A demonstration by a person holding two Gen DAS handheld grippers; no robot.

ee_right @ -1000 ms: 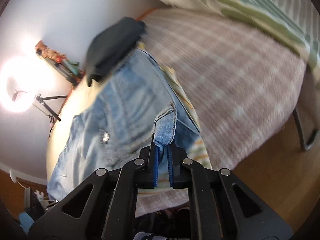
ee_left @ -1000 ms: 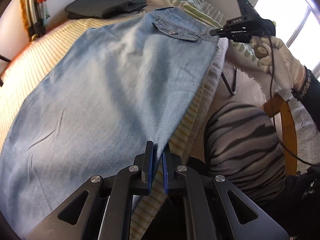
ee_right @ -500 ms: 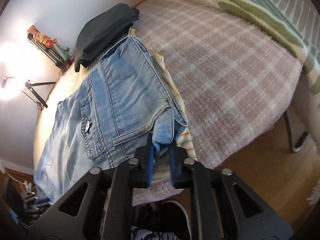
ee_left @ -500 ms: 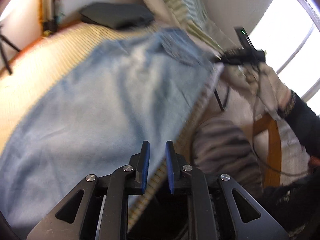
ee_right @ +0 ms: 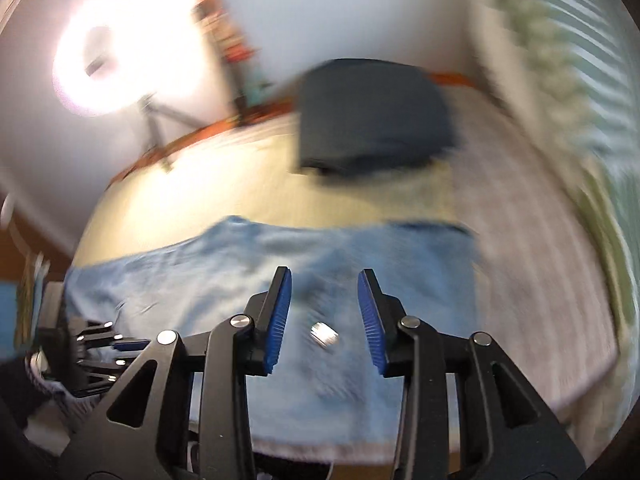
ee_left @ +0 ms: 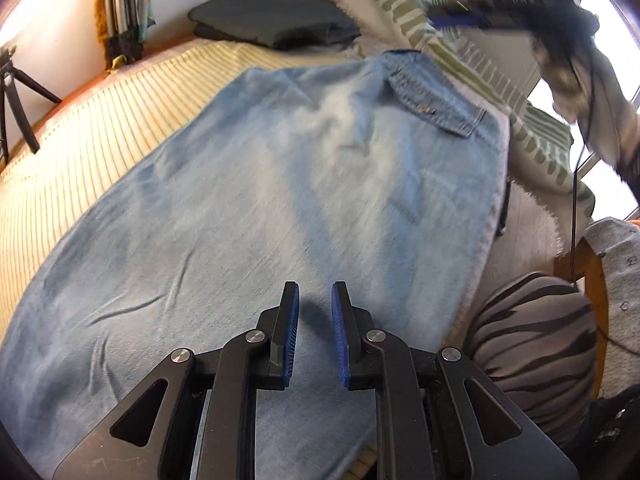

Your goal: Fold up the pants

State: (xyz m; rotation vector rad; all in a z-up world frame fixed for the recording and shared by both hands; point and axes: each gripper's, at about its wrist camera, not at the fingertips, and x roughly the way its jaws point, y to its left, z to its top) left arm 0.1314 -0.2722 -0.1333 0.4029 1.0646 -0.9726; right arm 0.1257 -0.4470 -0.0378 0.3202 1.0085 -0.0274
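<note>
Light blue jeans [ee_left: 256, 208] lie flat across the striped bed cover, waist and back pocket [ee_left: 432, 100] at the far right. My left gripper [ee_left: 314, 312] is open and empty, just above the lower leg part. My right gripper [ee_right: 324, 300] is open and empty above the waist area of the jeans [ee_right: 280, 264], over a metal label [ee_right: 325, 335]; this view is blurred by motion. The right gripper also shows in the left wrist view [ee_left: 460, 20], raised above the waist. The left gripper shows at the left edge of the right wrist view [ee_right: 116, 352].
A folded dark garment [ee_left: 272, 26] lies at the back of the bed [ee_left: 100, 128]. A green patterned blanket [ee_left: 472, 64] hangs at the right. A ring light on a tripod [ee_right: 120, 56] stands by the wall. A wooden chair [ee_left: 588, 272] and the person's striped knee [ee_left: 532, 328] are at the right.
Both grippers have let go of the jeans' near edge and opened. The left moved in over the leg; the right lifted and swung above the waist. The jeans now lie flat.
</note>
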